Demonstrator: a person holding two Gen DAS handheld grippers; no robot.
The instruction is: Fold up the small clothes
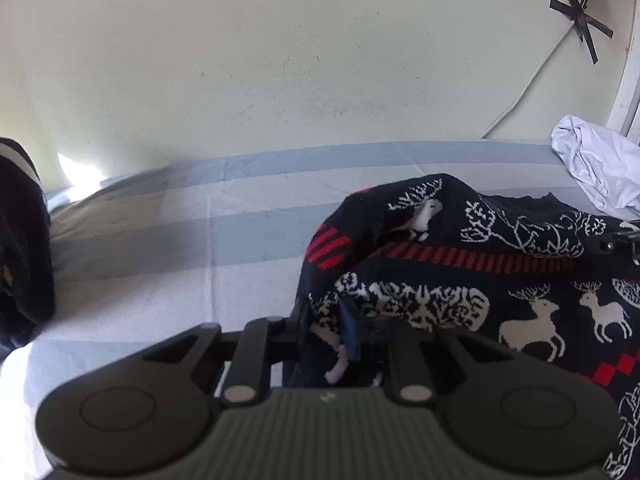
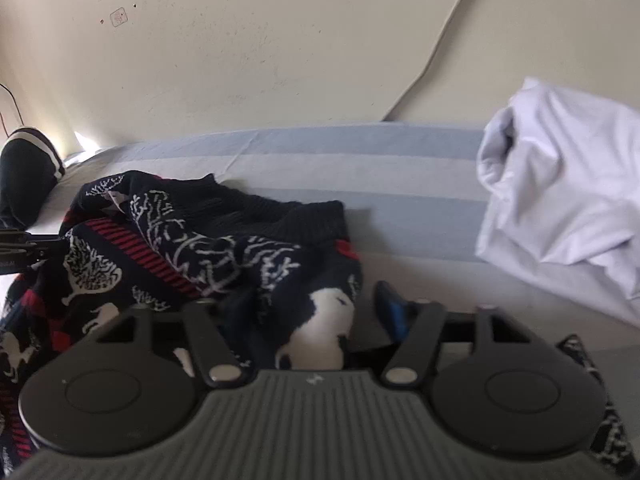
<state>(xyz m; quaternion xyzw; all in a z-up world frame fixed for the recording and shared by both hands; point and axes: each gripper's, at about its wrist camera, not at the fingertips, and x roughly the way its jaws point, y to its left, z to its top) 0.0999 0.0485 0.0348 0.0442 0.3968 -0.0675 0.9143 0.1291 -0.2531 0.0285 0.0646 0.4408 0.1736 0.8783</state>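
A small navy knit sweater [image 1: 480,264] with white reindeer, trees and red bands lies rumpled on the striped bed sheet [image 1: 200,240]. It also shows in the right wrist view [image 2: 200,248], its ribbed collar toward the wall. My left gripper [image 1: 324,332] is shut on the sweater's left edge, cloth bunched between its fingers. My right gripper [image 2: 312,320] is shut on the sweater's right edge, a white patch of knit pinched between its fingers. Each gripper's tip shows at the side of the other's view.
A crumpled white garment [image 2: 560,192] lies on the bed at the right, also in the left wrist view [image 1: 596,160]. A dark striped garment [image 1: 20,232] sits at the left. A cream wall [image 1: 280,60] with a cable runs behind the bed.
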